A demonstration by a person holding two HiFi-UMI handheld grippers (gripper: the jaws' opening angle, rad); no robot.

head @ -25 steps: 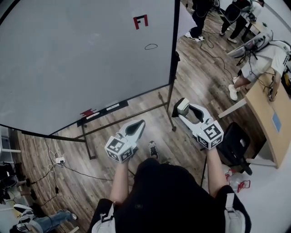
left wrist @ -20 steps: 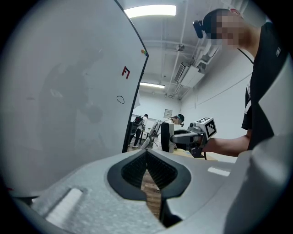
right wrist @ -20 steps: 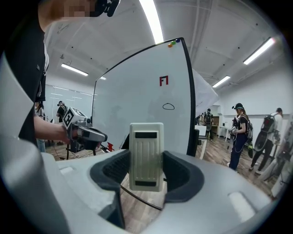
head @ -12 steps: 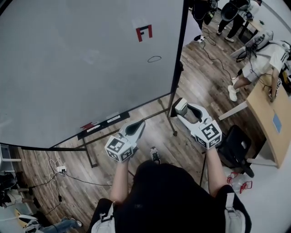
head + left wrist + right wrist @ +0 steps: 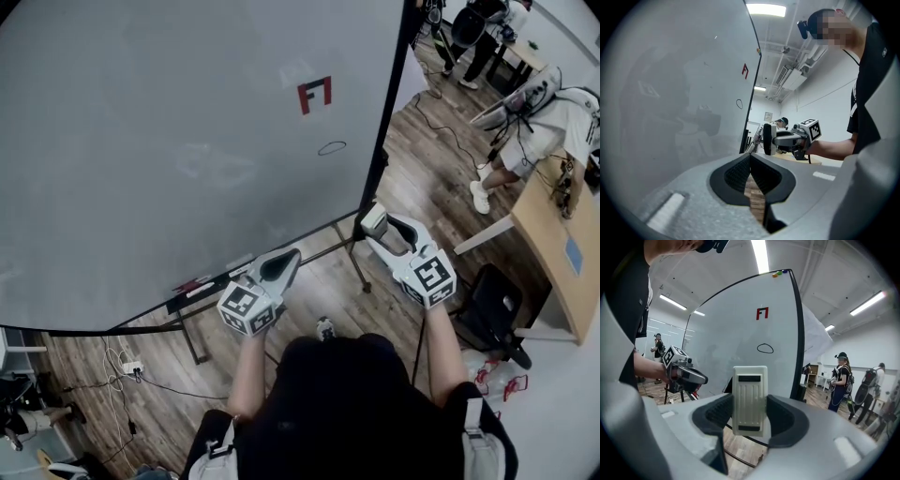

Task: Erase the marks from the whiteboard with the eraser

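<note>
The right hand-held gripper (image 5: 749, 422) clamps the eraser (image 5: 750, 394) by its sides (it looks light, stiff, probably slippery plastic), short of the red mark (image 5: 314, 95) and oval (image 5: 331, 148) on the whiteboard (image 5: 169, 141) — the left hand-held gripper (image 5: 750, 161) is closed, empty.

wood plank floor (image 5: 412, 159) runs across the room. a light wooden table (image 5: 544, 225) stands at the right edge, with a black chair (image 5: 487, 300) just beside it. cables (image 5: 108, 361) and a power strip (image 5: 131, 367) lie on the floor at lower left. the walls (image 5: 825, 79) are white, and long strip lights (image 5: 759, 254) glow on the ceiling.
</note>
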